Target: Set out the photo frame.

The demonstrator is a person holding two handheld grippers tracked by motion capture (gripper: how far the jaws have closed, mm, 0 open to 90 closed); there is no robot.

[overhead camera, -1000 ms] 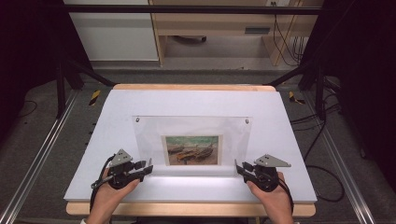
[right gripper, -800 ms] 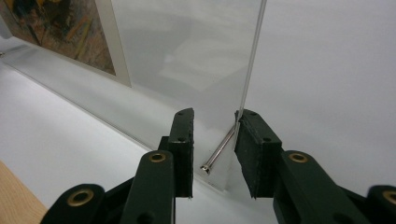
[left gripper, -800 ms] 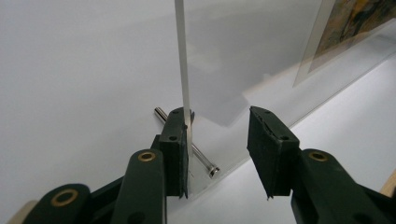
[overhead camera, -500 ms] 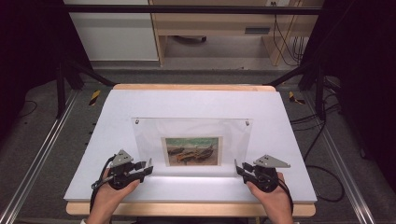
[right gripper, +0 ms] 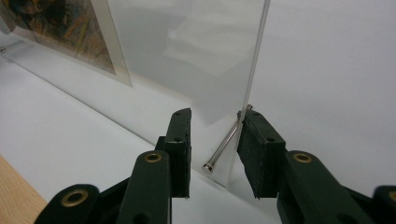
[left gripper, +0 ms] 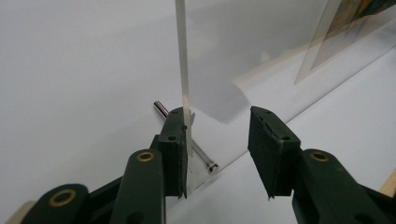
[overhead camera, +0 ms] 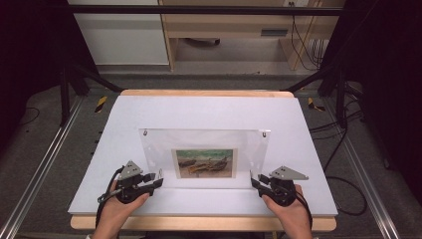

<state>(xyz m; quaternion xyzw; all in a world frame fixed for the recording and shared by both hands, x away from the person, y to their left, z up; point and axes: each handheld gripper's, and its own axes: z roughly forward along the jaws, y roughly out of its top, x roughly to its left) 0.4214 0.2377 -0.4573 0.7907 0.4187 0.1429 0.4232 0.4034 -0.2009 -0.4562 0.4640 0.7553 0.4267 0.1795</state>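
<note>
Standing: frame (overhead camera: 204, 154), a clear acrylic sheet, is upright near the front of the white table (overhead camera: 209, 109), its lower edge on the surface.
Print: a small painting (overhead camera: 204, 163) sits low in the middle of the frame; in both gripper views it shows at the far end of the sheet.
Pins: a metal pin (left gripper: 205, 161) passes through the lower corner by the left gripper, another pin (right gripper: 224, 144) through the corner by the right one; two more studs sit at the top corners.
Left gripper (overhead camera: 154, 183): at the frame's lower left corner, jaws parted around the sheet's edge; one pad lies against the acrylic, the other stands well clear, so nothing is clamped.
Right gripper (overhead camera: 255, 182): at the lower right corner, jaws apart around the edge; one pad is touching or just beside the sheet, the other is off it, no grip.
Hands: left hand (overhead camera: 119, 209) and right hand (overhead camera: 288, 211) rest at the table's front edge.
</note>
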